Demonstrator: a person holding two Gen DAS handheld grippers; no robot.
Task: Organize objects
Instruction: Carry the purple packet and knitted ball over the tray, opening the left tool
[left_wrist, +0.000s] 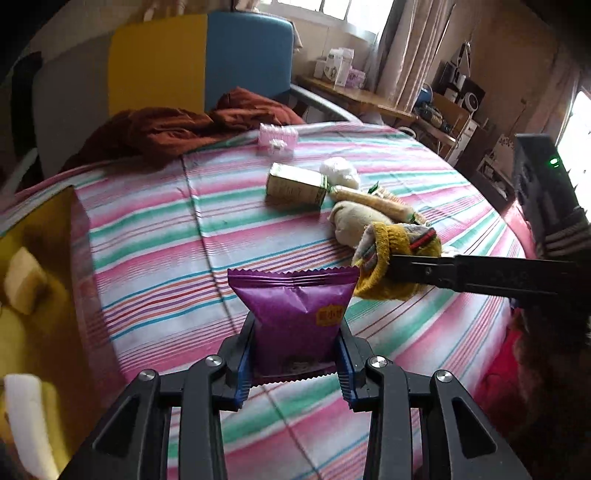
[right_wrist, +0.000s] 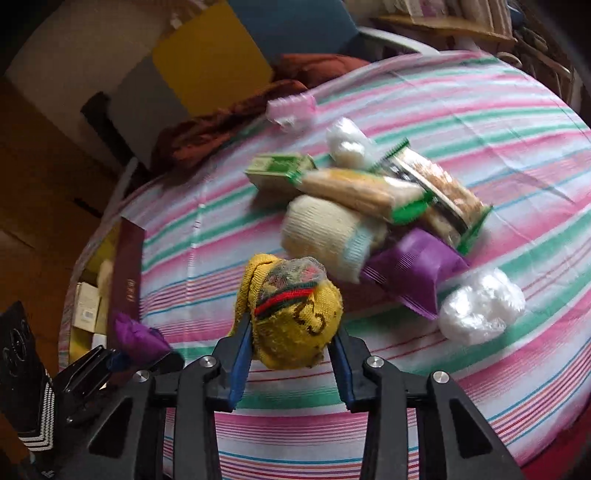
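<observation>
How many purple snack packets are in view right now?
2. One purple packet is clamped in the left tongs; the other purple packet lies in the pile on the striped cloth, beside a white plastic wad. More may be hidden underneath.

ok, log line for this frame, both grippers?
left gripper: shut on purple snack packet | right gripper: shut on yellow knit sock bundle | remaining pile on striped bedsheet

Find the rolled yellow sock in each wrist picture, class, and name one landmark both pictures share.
Left wrist view: the yellow sock sits right of centre, clamped by the right gripper reaching in from the right edge.
Right wrist view: the sock is low at centre, between that gripper's fingers.
Shared landmark: the green-and-cream box lying on the striped sheet.
</observation>
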